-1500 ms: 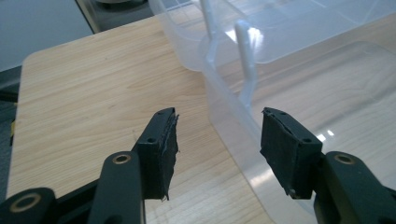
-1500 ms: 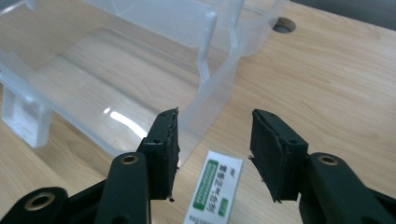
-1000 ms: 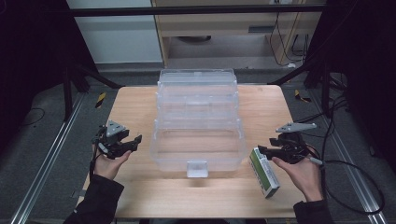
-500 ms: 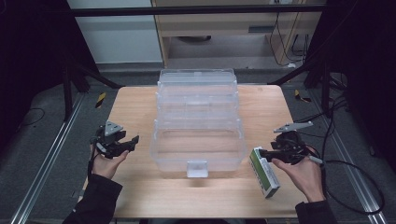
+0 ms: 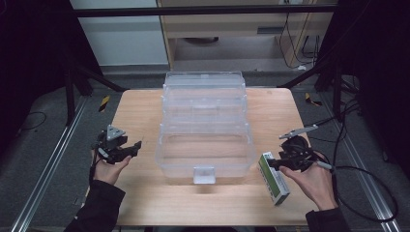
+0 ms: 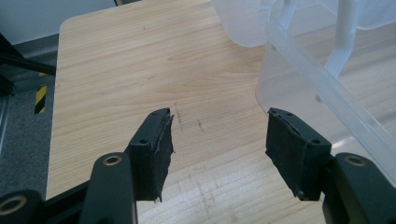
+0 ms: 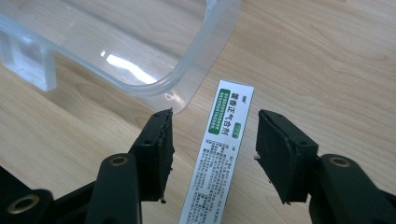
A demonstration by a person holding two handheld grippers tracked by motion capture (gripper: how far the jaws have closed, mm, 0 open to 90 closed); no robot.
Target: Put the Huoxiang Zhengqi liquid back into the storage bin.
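A pale wooden surface point(image 5: 145, 111) with rounded corners stands on a dark grey carpeted floor point(image 5: 43, 145). Black metal frame struts point(image 5: 92, 77) flank it, and silver floor rails point(image 5: 48, 169) run along both sides. Behind stand a white panel point(image 5: 125, 38) and a light wooden cabinet point(image 5: 227, 24). Black cables point(image 5: 367, 179) trail at the right.

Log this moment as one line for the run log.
right tongs: open, jaws just closing, straddling green-white box | left tongs: open, nothing between | clear organizer: open

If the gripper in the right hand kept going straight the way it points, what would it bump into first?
Probably the green and white box, which lies between the open jaws of the right gripper. Beyond it stands the clear plastic bin.
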